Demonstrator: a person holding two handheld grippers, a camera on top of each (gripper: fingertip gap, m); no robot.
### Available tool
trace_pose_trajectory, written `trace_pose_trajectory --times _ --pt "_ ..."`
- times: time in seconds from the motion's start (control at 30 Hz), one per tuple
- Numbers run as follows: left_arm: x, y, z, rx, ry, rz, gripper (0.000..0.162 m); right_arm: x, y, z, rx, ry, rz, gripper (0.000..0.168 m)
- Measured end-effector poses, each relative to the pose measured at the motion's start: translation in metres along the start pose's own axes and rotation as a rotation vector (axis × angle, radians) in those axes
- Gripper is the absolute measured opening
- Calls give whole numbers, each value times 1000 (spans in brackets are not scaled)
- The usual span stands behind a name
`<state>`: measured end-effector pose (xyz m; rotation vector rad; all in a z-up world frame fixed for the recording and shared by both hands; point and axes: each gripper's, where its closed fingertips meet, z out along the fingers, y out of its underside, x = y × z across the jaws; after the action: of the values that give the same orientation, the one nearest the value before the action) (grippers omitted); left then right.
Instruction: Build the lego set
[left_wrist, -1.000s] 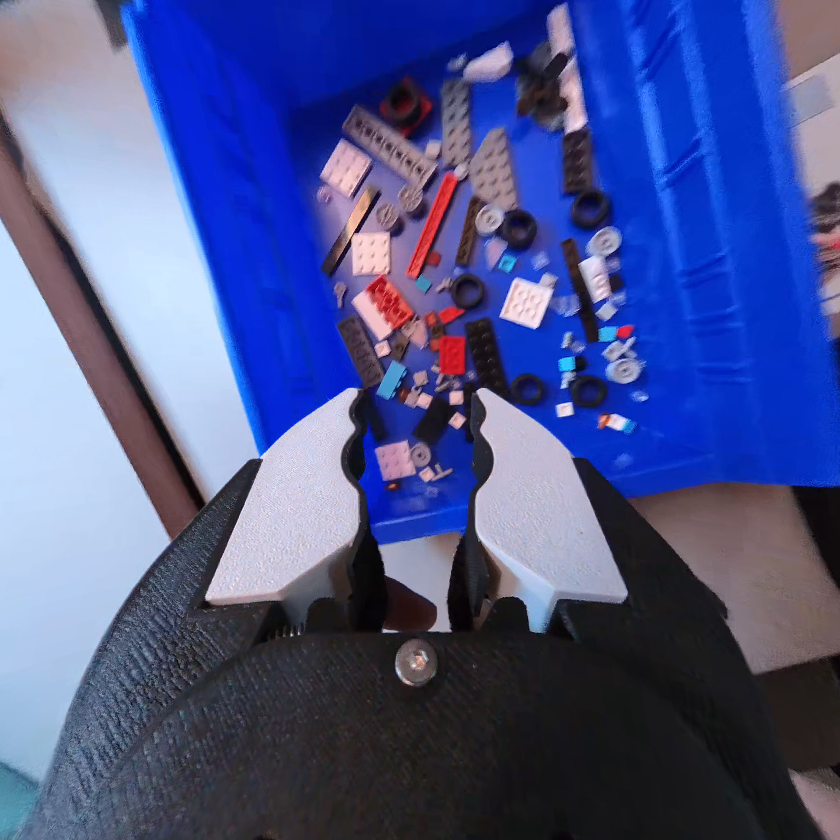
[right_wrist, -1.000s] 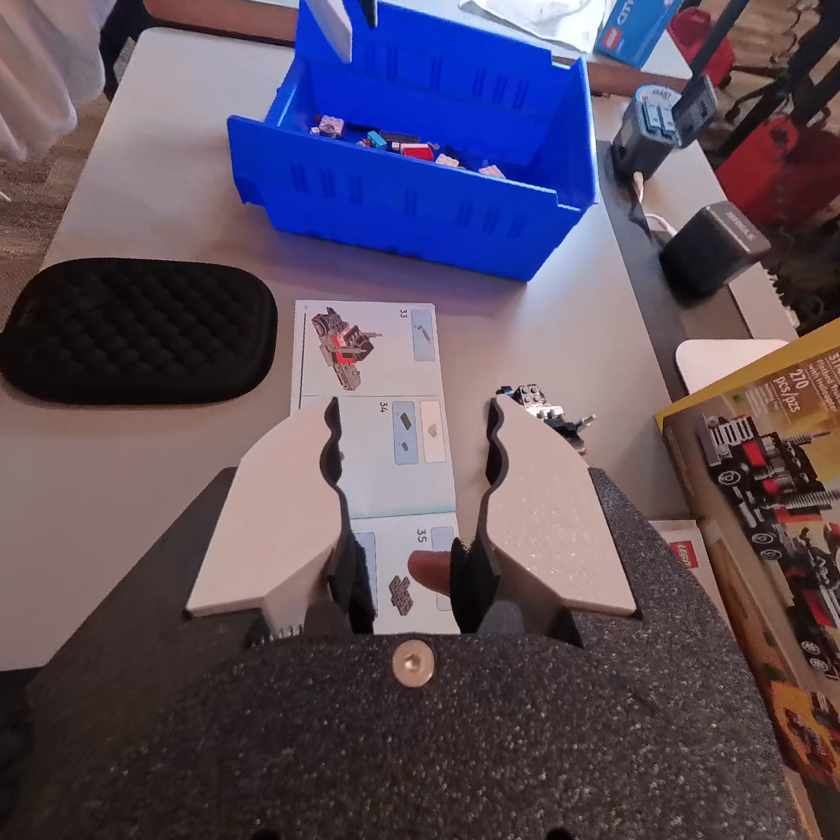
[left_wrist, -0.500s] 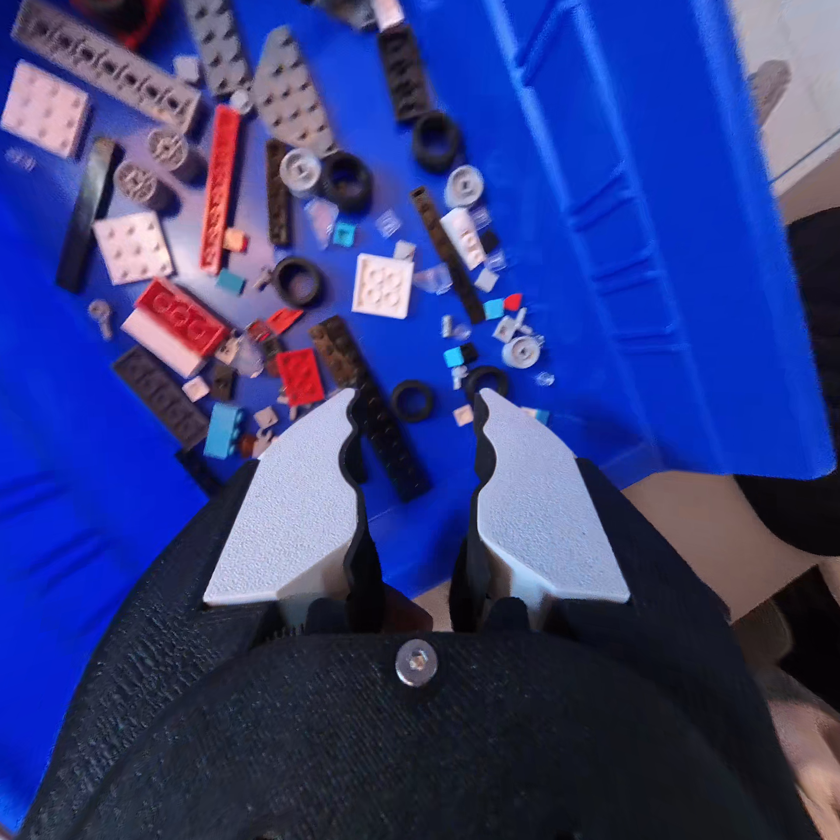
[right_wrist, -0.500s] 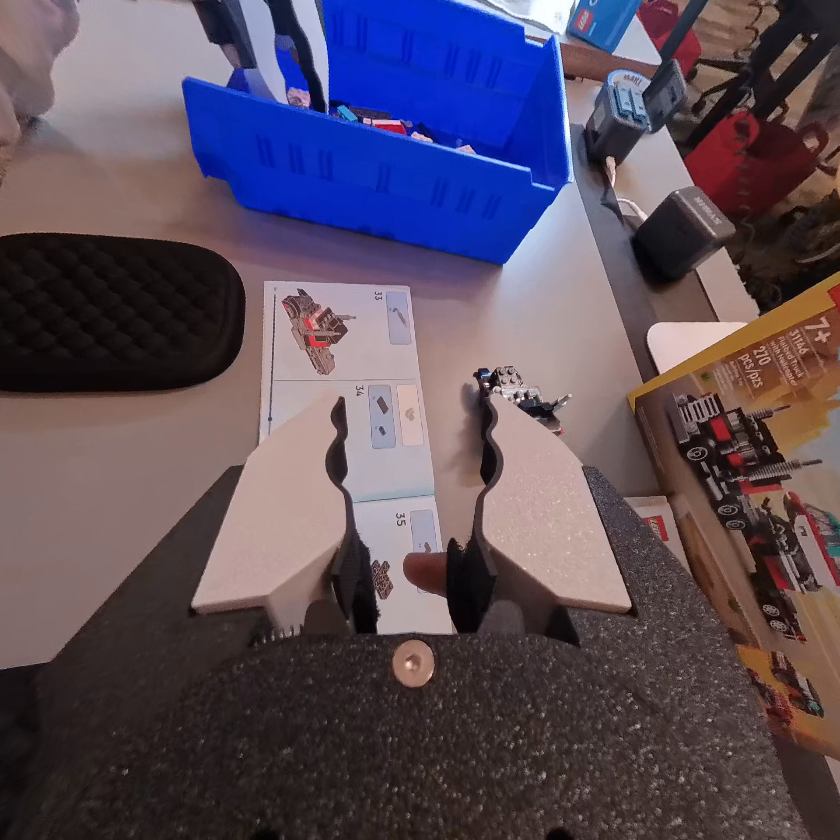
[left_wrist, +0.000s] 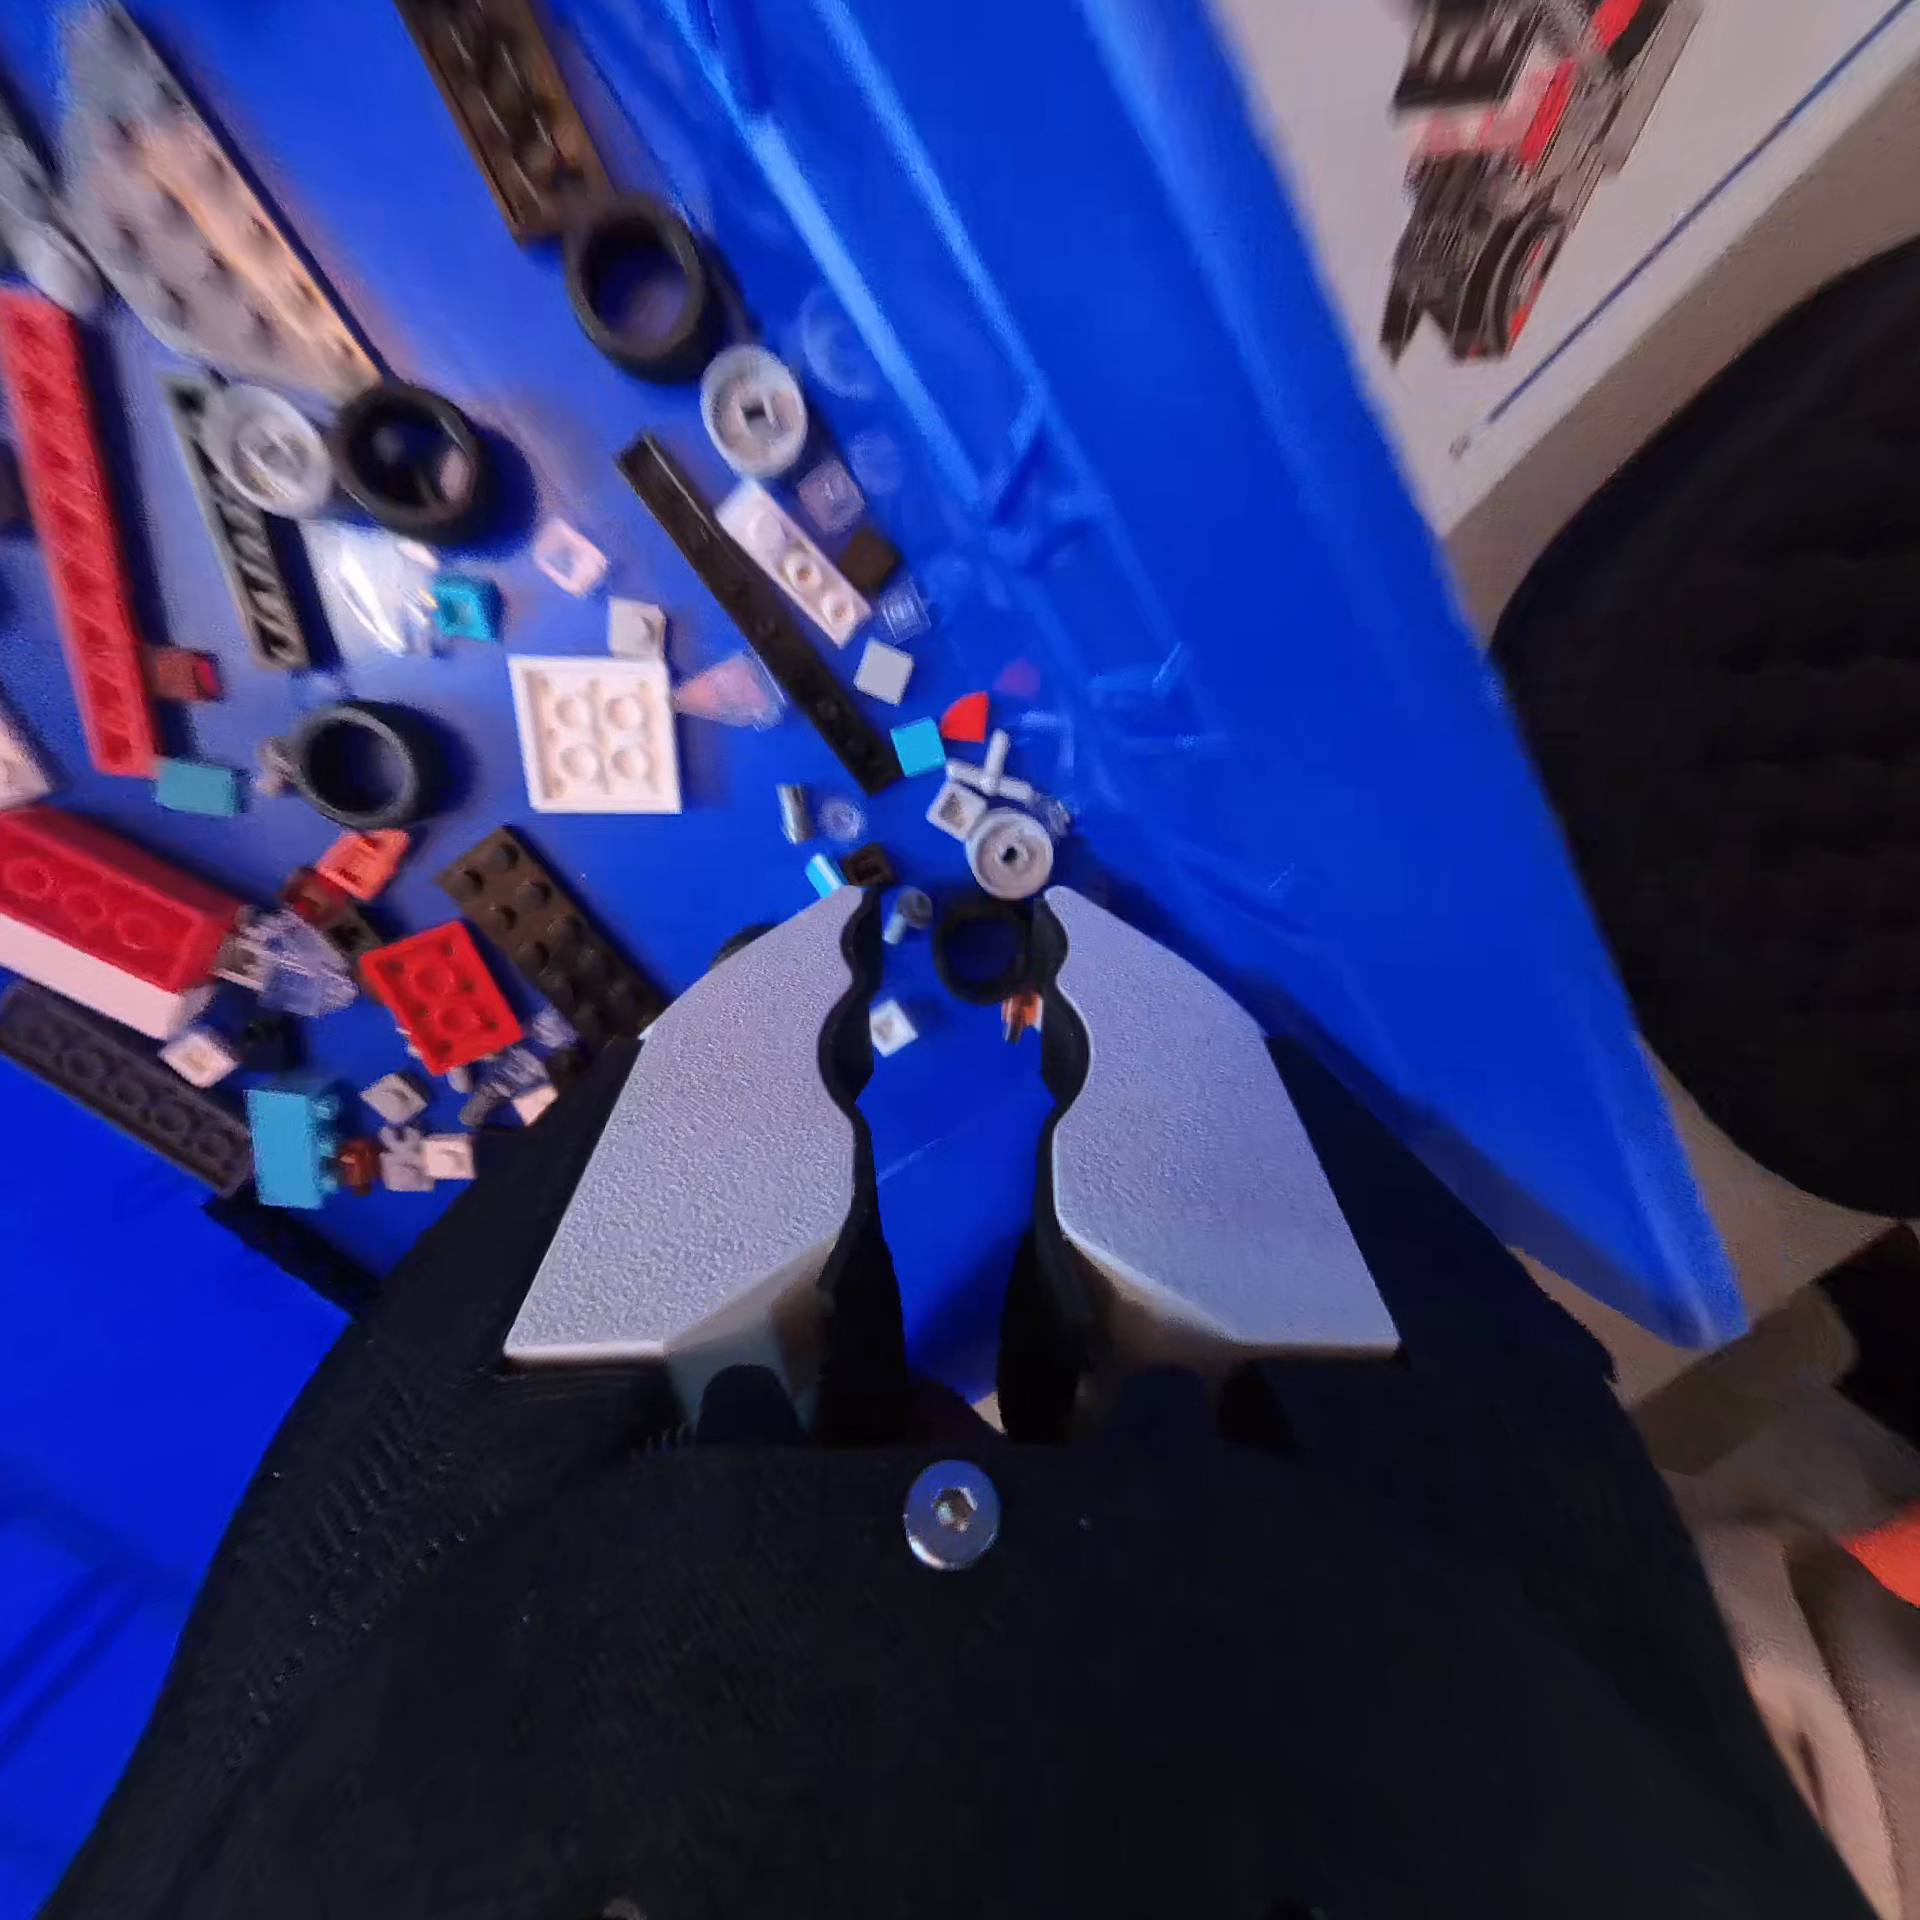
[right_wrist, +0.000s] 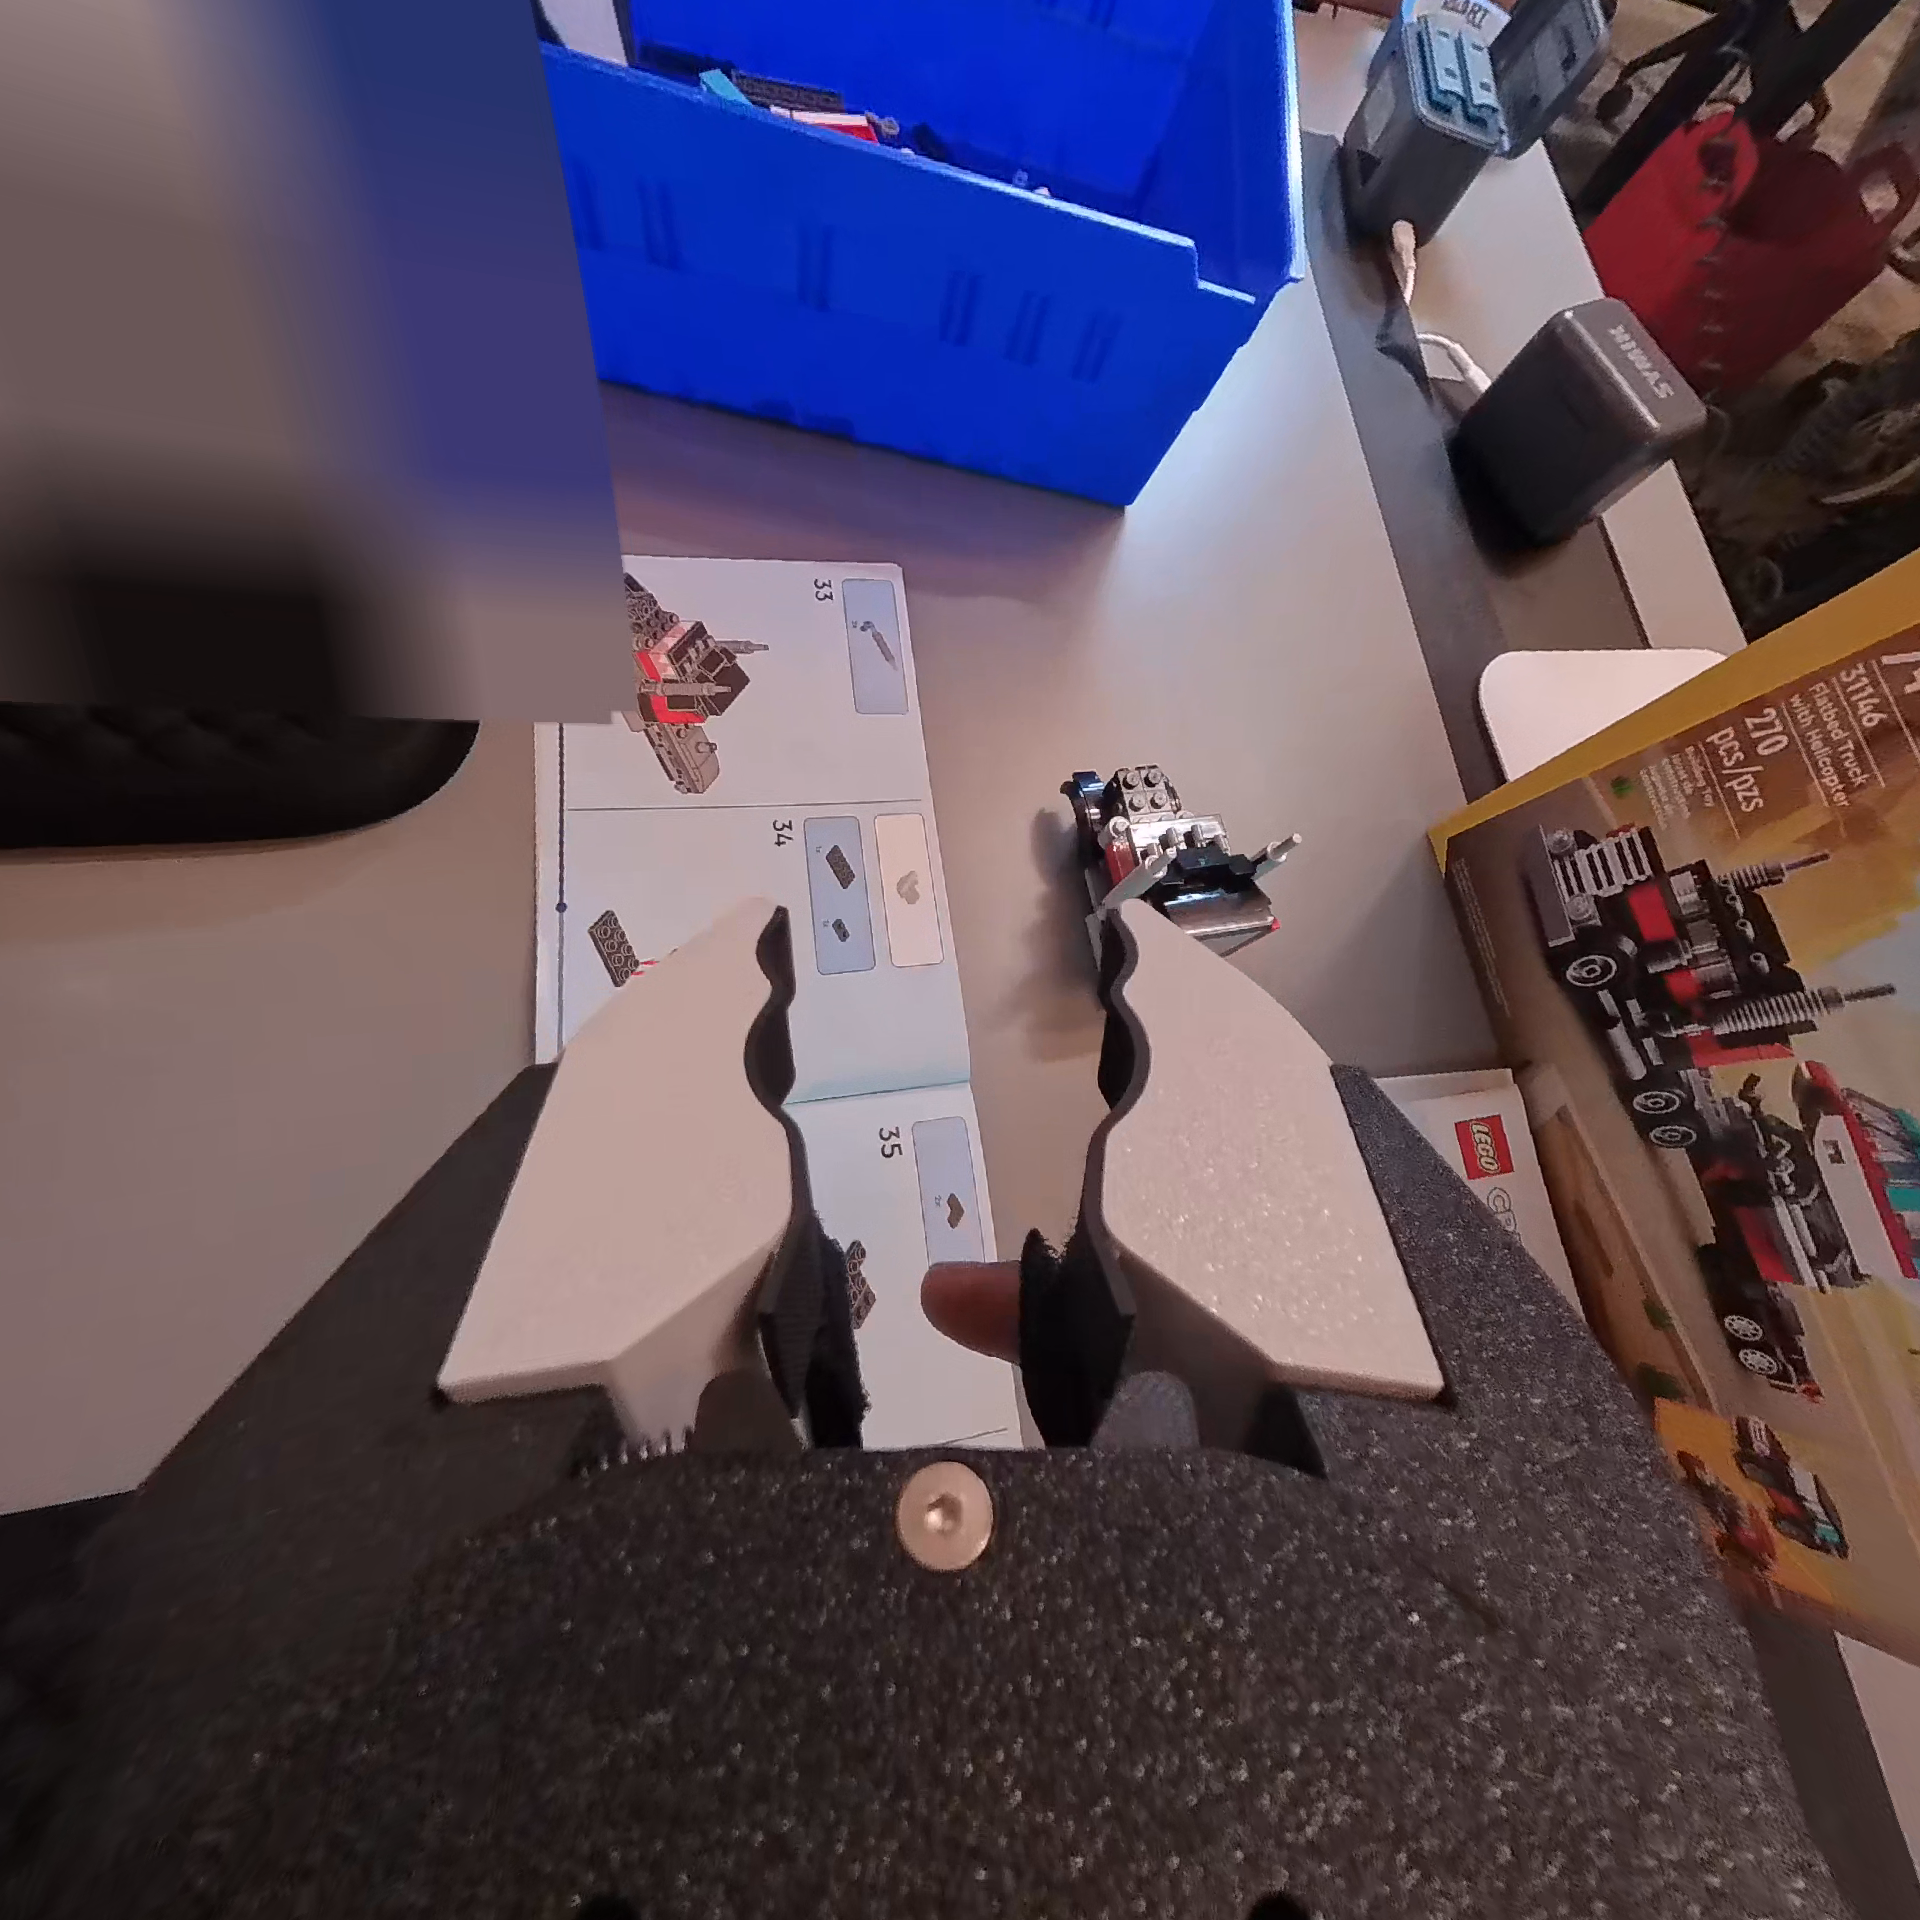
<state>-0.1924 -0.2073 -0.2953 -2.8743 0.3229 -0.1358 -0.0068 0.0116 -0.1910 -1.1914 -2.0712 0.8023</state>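
Left gripper (left_wrist: 954, 914): jaws parted, empty, lowered inside the blue plastic bin (left_wrist: 1195, 582), with a small black rubber tyre ring (left_wrist: 982, 948) lying between the tips amid loose bricks at frame centre. Right gripper (right_wrist: 945, 925): jaws wide apart, empty, over the pale instruction booklet (right_wrist: 748, 831) at centre. Partly built grey-and-black lego truck (right_wrist: 1169, 857): on the grey table (right_wrist: 1195, 623), just right of the booklet.

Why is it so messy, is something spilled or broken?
Nothing looks spilled or broken. The loose bricks all lie inside the blue bin, where the open left tool reaches in by a small black tyre. The half-built truck sits upright on the table beside the instruction booklet.
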Motion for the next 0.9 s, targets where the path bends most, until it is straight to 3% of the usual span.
trace_pose_trajectory --times 0.1,0.17,0.27,0.47,0.57,0.7,0.83,0.9 --pt "-16 -23 -17 111 -84 8 34 0 0 -1 0 4 -2 58" --pt "-40 -59 -33 266 -188 -4 32 0 -2 -1 7 6 -4 57" --pt "-44 -106 -25 409 -86 3 21 -1 -3 -2 -1 12 -19 57" --pt "-61 -104 25 221 -25 -15 32 0 -5 -12 -5 44 -45 57" --pt "-62 -106 28 233 -66 23 31 2 -8 -18 16 59 -48 57" --pt "-53 -106 29 231 -38 67 1 4 -11 -23 30 75 -50 56" --pt "-60 -102 24 226 -84 46 1 2 -10 -24 18 72 -62 57" --pt "-67 -106 10 252 -139 153 3 2 -11 -27 22 77 -69 57"
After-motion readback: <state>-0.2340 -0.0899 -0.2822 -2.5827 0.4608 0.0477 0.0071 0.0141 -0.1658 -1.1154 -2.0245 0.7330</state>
